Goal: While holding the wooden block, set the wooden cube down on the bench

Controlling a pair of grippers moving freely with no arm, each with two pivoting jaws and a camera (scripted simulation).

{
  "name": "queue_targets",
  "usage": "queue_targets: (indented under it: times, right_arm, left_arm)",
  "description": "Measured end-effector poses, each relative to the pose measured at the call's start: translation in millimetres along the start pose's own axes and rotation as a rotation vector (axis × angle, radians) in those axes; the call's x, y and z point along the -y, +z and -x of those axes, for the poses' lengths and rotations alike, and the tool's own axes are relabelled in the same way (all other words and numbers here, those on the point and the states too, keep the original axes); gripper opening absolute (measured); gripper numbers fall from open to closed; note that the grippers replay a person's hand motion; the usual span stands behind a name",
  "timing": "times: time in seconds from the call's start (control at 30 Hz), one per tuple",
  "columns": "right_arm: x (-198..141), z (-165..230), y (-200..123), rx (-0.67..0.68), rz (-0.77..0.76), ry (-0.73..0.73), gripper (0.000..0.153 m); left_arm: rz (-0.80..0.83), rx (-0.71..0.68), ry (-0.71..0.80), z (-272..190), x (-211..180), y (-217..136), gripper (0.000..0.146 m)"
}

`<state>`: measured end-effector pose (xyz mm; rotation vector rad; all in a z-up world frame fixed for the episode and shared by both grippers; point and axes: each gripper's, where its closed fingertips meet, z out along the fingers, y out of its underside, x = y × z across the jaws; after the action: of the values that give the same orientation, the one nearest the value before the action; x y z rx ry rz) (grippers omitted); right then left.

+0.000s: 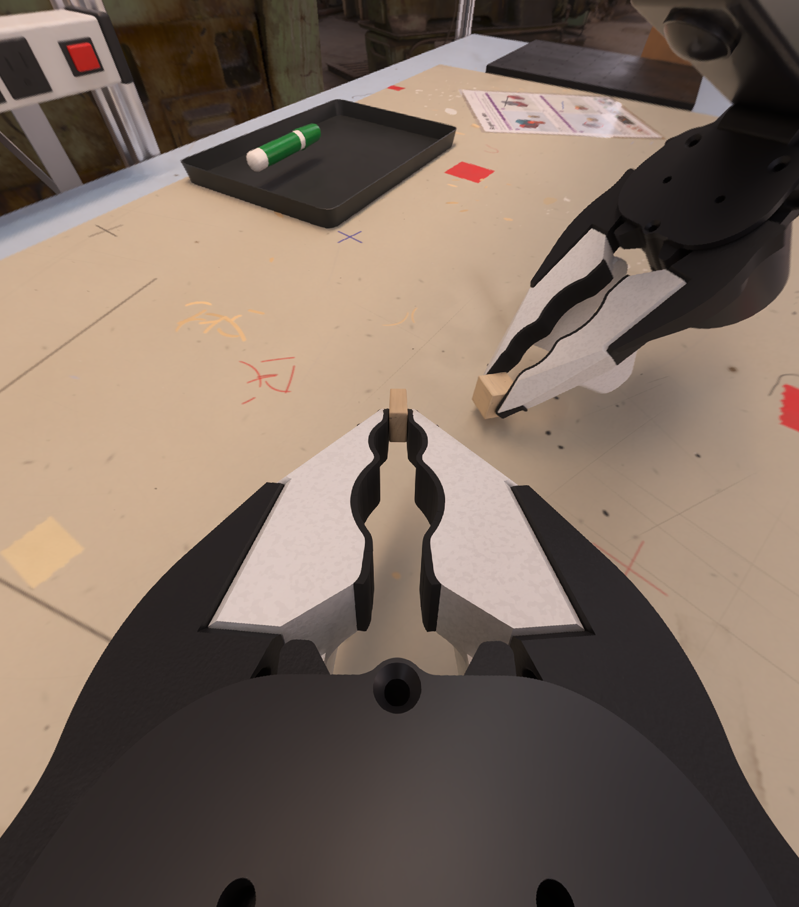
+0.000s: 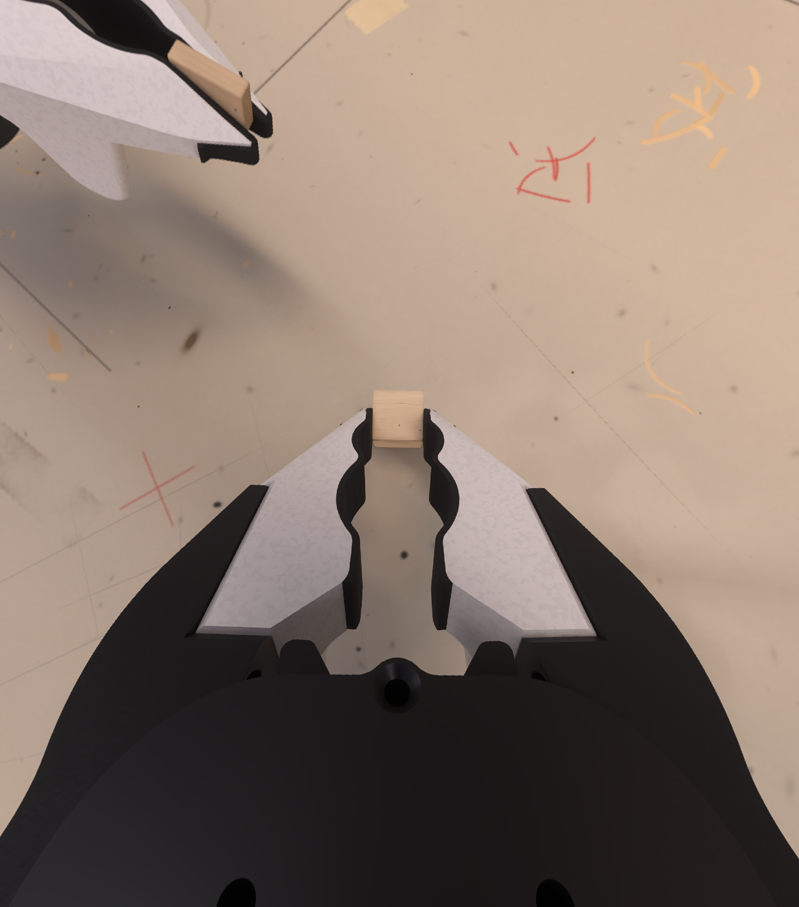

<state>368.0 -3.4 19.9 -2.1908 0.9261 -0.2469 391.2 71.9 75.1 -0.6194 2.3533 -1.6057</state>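
My left gripper (image 1: 398, 428) is shut on a thin, flat wooden block (image 1: 398, 405) and holds it on edge above the tan bench (image 1: 191, 441). My right gripper (image 2: 397, 432) is shut on a small wooden cube (image 2: 397, 417) at its fingertips. In the left wrist view the right gripper (image 1: 503, 405) slants down from the right, with the cube (image 1: 488, 392) at or just above the bench surface; I cannot tell if it touches. In the right wrist view the left gripper (image 2: 257, 130) with the block (image 2: 210, 81) is at the top left, apart from the cube.
A black tray (image 1: 387, 189) holding a green and white marker (image 1: 284, 146) lies at the far side. A printed sheet (image 1: 554, 115) and a black mat (image 1: 584, 68) lie far right. A power strip (image 1: 19, 64) hangs at the upper left. Red tape patches (image 1: 468, 172) mark the bench.
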Motion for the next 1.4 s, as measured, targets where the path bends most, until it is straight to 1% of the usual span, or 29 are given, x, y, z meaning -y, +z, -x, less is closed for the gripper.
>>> queue_targets:
  times: [0.07, 0.23, 0.4, 0.47, 0.53, 0.6, 0.73, 0.9, 1.03, 1.1, 1.17, 1.23, 1.33, 1.4]
  right_arm:
    - [-2, 1, 1, 0.004, 0.013, -0.002, 0.020]
    - [-8, 2, 5, 0.030, 0.062, 0.010, 0.020]
    - [-7, 4, 5, 0.062, 0.063, 0.022, 0.020]
    - [-8, 5, 5, 0.074, 0.060, 0.026, 0.038]
    - [-7, 6, 5, 0.085, 0.055, 0.028, 0.049]
    - [-4, 7, 3, 0.102, 0.035, 0.034, 0.054]
    - [10, 6, -4, 0.133, -0.060, 0.050, 0.056]
    - [44, 7, -10, 0.230, -0.235, 0.059, 0.056]
    - [69, -5, -8, 0.249, -0.372, 0.059, 0.056]
    - [73, -13, -5, 0.237, -0.427, 0.078, 0.054]
    - [70, -17, -4, 0.229, -0.409, 0.086, 0.050]
    - [71, -20, -8, 0.217, -0.442, 0.087, 0.045]
    - [71, -21, -12, 0.238, -0.466, 0.119, 0.035]
    - [71, -22, -13, 0.255, -0.470, 0.140, 0.031]
  left_arm:
    - [0.008, 0.030, 0.044, 2, 0, -1, 0.006]
    - [0.027, 0.117, 0.277, -3, 0, -2, 0.005]
    - [0.054, 0.173, 0.388, -3, -2, -2, 0.006]
    - [0.070, 0.204, 0.436, -1, -4, -2, 0.005]
    - [0.086, 0.235, 0.491, 0, -6, -2, 0.005]
    - [0.099, 0.260, 0.550, -1, -7, -2, 0.005]
    - [0.113, 0.281, 0.617, -3, -9, -1, 0.005]
    - [0.091, 0.279, 0.593, -3, -5, -3, 0.005]
    - [0.081, 0.277, 0.499, 6, -5, -6, 0.005]
    - [0.069, 0.268, 0.428, 11, -4, -8, 0.005]
    - [0.046, 0.249, 0.351, 15, -2, -10, 0.006]
    - [0.031, 0.230, 0.291, 18, -1, -11, 0.006]
    - [0.020, 0.220, 0.259, 20, -1, -11, 0.006]
    - [0.031, 0.224, 0.268, 20, -2, -10, 0.005]
